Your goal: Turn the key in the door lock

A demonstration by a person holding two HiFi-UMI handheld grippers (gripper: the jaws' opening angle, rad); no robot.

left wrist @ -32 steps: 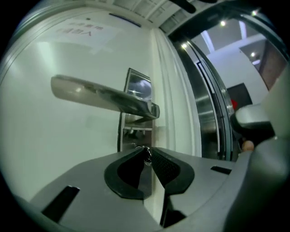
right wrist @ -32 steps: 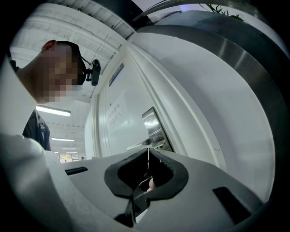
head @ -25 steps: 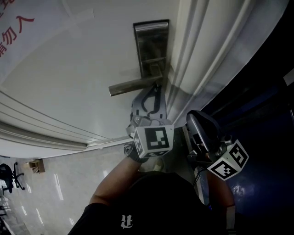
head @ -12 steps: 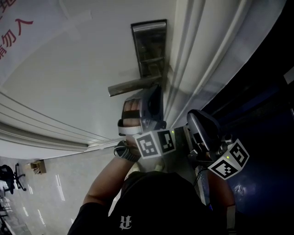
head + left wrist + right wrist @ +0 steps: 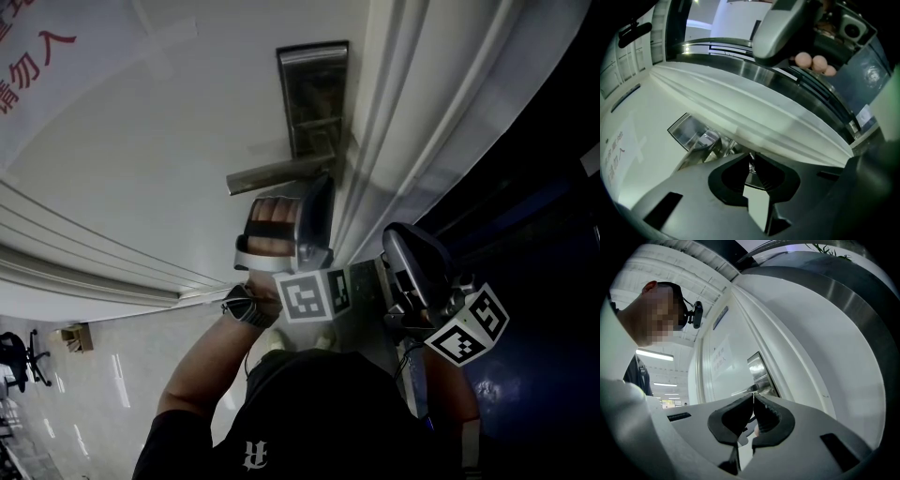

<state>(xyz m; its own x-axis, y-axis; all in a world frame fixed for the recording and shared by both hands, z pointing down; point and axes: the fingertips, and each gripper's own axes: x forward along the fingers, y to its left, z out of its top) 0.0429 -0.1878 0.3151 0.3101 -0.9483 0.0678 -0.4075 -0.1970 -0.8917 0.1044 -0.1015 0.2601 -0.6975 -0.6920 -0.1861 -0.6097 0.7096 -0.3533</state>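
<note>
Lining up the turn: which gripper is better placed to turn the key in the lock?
Left. The left gripper, jaws just closing, pinches the small metal key under the steel lever handle; the right gripper hangs back, shut.

A white notice (image 5: 42,66) with red characters is taped up at upper left. Far below, on the glossy pale floor (image 5: 127,370), a black office chair (image 5: 14,361) stands near a small brown box (image 5: 73,337). Strip lights (image 5: 654,355) glow overhead.
</note>
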